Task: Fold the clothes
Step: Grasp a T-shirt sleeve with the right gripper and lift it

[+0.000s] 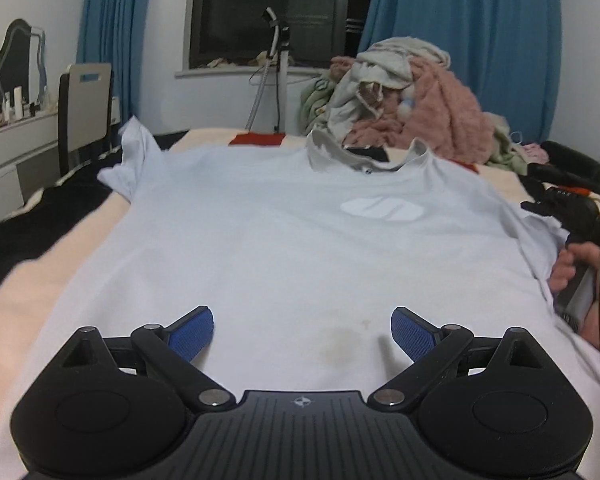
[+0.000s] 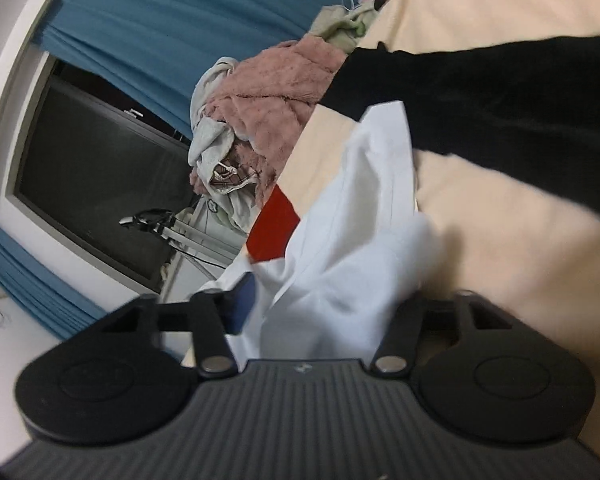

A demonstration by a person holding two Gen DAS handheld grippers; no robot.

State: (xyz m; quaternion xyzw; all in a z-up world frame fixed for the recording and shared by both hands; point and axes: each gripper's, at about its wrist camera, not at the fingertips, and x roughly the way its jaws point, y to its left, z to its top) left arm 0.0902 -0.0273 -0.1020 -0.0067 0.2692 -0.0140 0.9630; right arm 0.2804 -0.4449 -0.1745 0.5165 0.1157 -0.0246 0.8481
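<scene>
T-shirt (image 1: pixel 284 248), pale blue-white, lies spread face up on the bed (image 1: pixel 32 276), collar at the far end, white logo on the chest, faint brownish stain near the hem.

Left gripper (image 1: pixel 302 332) hangs low over the hem end, pointing along the shirt toward the collar. Jaws wide apart, blue pads (image 1: pixel 192 334) clear of the cloth, nothing between them. Stain sits roughly between the two fingers, just ahead.

Right gripper (image 2: pixel 320 300) is rolled onto its side at the shirt's right sleeve (image 2: pixel 364 216). Bunched sleeve fabric fills the gap between the jaws and spills over the far-side finger. One blue pad (image 2: pixel 242 304) shows at the cloth's edge; the other is buried under fabric. Frame is motion-blurred, so whether the pads actually press on the cloth I cannot tell. From the left wrist view, the person's right hand (image 1: pixel 580 280) sits at the shirt's right edge, wrapped on the gripper handle, cable trailing.

Beyond the collar: pile of clothes (image 1: pixel 404 100), pink fleece and grey items. Blue curtains (image 1: pixel 464 40) flank a dark window (image 1: pixel 268 12). Chair (image 1: pixel 84 112) stands left of the bed.
</scene>
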